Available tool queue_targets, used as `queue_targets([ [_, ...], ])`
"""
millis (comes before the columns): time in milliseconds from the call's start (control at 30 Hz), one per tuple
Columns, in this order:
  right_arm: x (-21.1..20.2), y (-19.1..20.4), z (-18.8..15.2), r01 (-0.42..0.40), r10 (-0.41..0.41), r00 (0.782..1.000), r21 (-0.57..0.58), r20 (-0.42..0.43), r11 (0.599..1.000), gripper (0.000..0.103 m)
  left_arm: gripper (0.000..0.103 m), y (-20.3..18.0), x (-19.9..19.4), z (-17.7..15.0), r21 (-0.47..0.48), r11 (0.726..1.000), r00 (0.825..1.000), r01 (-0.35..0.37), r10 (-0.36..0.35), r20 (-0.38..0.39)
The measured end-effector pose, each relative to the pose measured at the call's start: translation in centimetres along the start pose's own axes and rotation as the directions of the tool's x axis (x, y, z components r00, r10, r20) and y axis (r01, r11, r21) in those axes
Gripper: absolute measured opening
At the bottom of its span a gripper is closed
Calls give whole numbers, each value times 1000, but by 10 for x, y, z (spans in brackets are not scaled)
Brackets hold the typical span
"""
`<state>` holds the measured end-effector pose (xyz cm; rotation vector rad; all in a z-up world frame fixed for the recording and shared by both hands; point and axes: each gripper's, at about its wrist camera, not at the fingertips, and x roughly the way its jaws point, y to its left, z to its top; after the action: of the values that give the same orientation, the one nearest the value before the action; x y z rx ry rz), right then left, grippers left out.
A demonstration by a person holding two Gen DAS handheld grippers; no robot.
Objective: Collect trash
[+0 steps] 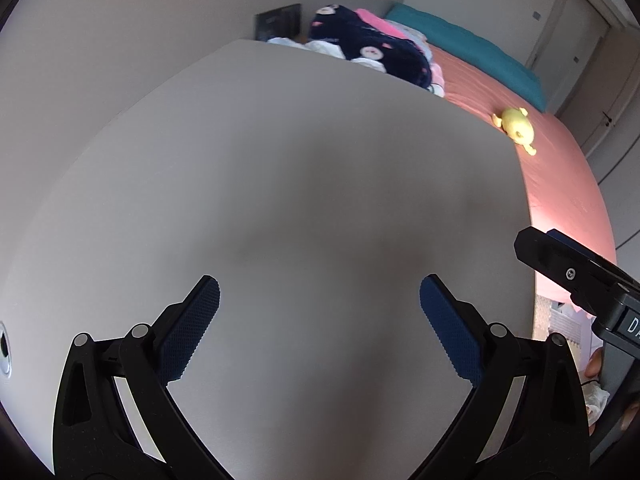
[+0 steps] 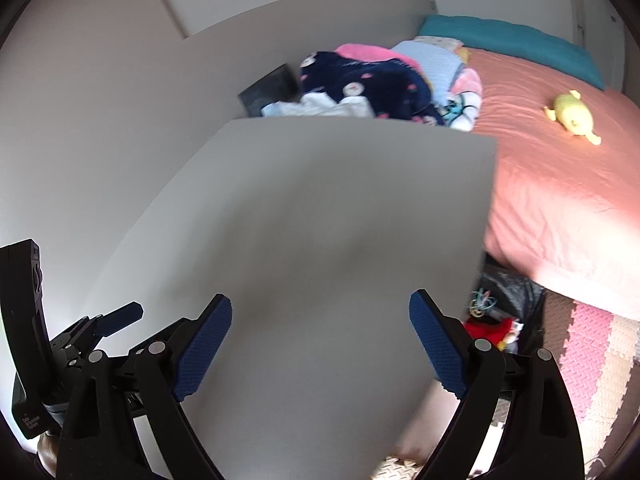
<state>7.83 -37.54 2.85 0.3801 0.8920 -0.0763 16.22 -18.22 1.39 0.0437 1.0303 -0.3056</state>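
Grey smooth tabletop has no trash. Both the left gripper and right gripper are spread wide, holding nothing. Go slowly toward the black trash bag beside it.

1. White letters "DA", cut off by the frame edge, on the black body of the right gripper at the right side of the left wrist view.
2. Small white print in about three short lines on the lower end of the black left gripper body, at the left edge of the right wrist view; too small and blurred to read.
3. Dark picture leaning on the wall beyond the table: any lettering on it unreadable.
4. No other legible text, number or sign.
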Motion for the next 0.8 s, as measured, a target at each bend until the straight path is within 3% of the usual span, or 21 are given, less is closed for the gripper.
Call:
queue_targets([
  [400,-10,93,-73,-22,24,999,-47,23,999,90,97,96,-65,-75,-84,994,997,-65,69,47],
  [800,-28,176,-172,-4,-1,999,-136,-42,991,90,97,168,-125,-173,-143,981,987,-134,145,65],
])
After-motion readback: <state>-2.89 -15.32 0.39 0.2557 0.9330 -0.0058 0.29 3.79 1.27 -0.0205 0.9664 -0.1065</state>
